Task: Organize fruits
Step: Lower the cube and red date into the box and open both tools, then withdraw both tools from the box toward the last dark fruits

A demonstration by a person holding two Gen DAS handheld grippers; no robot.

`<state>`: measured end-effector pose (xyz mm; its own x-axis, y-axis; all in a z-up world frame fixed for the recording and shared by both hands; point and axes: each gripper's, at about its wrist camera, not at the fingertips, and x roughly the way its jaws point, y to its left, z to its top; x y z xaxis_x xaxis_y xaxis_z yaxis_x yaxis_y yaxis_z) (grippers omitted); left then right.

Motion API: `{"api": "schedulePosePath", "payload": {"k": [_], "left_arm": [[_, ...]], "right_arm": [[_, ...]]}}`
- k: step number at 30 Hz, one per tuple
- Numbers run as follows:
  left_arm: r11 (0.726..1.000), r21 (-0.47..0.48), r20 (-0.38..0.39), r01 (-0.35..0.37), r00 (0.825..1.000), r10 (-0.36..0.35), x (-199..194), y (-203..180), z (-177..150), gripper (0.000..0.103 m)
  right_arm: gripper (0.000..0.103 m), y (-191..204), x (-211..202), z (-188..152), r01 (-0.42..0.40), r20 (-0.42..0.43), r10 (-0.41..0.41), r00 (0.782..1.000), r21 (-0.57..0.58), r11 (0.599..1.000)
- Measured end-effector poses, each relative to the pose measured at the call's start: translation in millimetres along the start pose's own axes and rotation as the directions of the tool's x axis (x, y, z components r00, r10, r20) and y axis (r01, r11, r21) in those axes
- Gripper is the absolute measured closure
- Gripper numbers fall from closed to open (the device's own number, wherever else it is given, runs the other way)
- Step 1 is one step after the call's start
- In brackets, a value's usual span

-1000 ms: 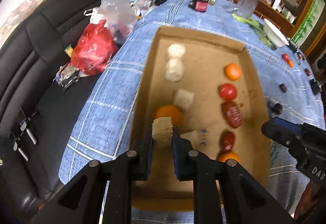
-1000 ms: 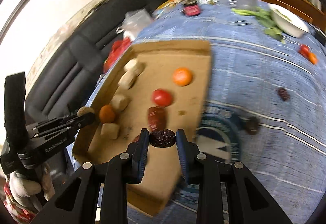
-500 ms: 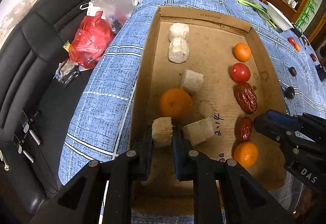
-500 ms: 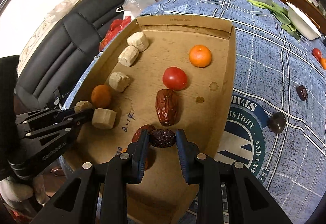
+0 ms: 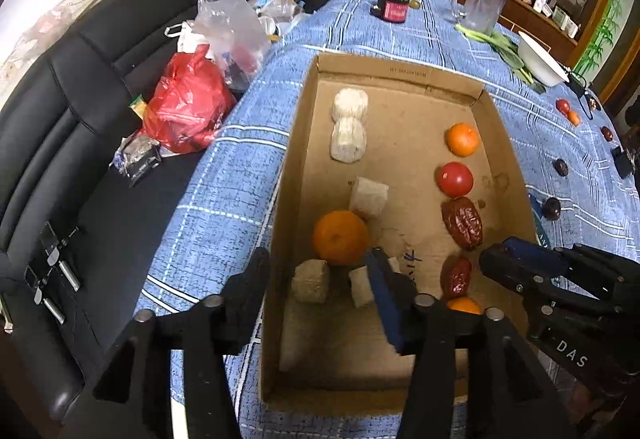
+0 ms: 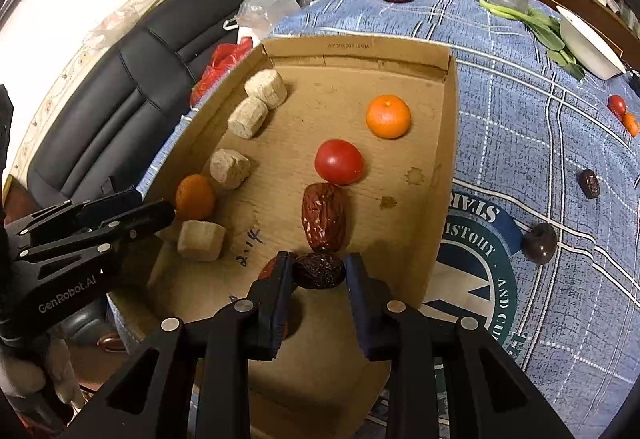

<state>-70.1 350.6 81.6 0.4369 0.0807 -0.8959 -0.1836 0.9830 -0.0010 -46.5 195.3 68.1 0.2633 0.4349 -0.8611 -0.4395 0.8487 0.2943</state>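
A cardboard box (image 5: 400, 77) (image 6: 360, 51) on the blue cloth holds beige chunks, oranges, a tomato (image 6: 339, 161) and red dates. My left gripper (image 5: 320, 271) is open over the box's near left corner; a beige chunk (image 5: 311, 281) rests on the box floor between its fingers, next to an orange (image 5: 340, 237). My right gripper (image 6: 318, 271) is shut on a dark date (image 6: 319, 270), held over the right row just in front of a large red date (image 6: 323, 216).
Loose dates (image 6: 540, 242), a small tomato and an orange (image 6: 630, 123) lie on the cloth right of the box. A jar (image 5: 394, 5), glass pitcher (image 5: 482, 3), greens and white bowl (image 5: 540, 59) stand at the back. A black sofa with bags (image 5: 188, 111) is left.
My left gripper has opened and let go of the beige chunk, which now sits in the box. My right gripper has brought the dark date in over the box.
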Motion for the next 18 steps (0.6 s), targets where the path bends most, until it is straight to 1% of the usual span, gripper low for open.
{"api": "schedulePosePath", "payload": {"k": [3, 6, 8, 10, 12, 14, 18], "left_arm": [[1.0, -0.003, 0.018, -0.011, 1.0, 0.011, -9, -5, 1, 0.051], [0.999, 0.009, 0.045, -0.033, 0.998, 0.032, -19, -16, 2, 0.051], [0.997, 0.041, 0.073, -0.07, 0.995, 0.067, -29, -32, 2, 0.048], [0.993, 0.069, 0.101, -0.095, 0.991, 0.088, -37, -44, 1, 0.041], [0.988, 0.103, 0.13, -0.115, 0.986, 0.101, -45, -61, 0, 0.038], [0.983, 0.14, 0.151, -0.121, 0.983, 0.1, -52, -80, -2, 0.037], [0.976, 0.187, 0.16, -0.114, 0.983, 0.084, -58, -110, -6, 0.037]], "right_arm": [[0.07, -4, -13, 0, -0.012, 0.034, 0.012, 0.999, 0.016, 1.0], [0.067, -14, -27, -2, -0.008, 0.071, 0.005, 0.997, 0.042, 0.999], [0.066, -26, -37, -5, -0.008, 0.087, 0.001, 0.996, 0.074, 0.997], [0.066, -37, -43, -7, 0.0, 0.097, -0.01, 0.995, 0.099, 0.995], [0.066, -48, -51, -11, 0.006, 0.102, -0.019, 0.995, 0.12, 0.993], [0.066, -59, -58, -14, 0.013, 0.105, -0.028, 0.994, 0.139, 0.99], [0.066, -78, -74, -25, 0.026, 0.113, -0.045, 0.993, 0.162, 0.986]]}}
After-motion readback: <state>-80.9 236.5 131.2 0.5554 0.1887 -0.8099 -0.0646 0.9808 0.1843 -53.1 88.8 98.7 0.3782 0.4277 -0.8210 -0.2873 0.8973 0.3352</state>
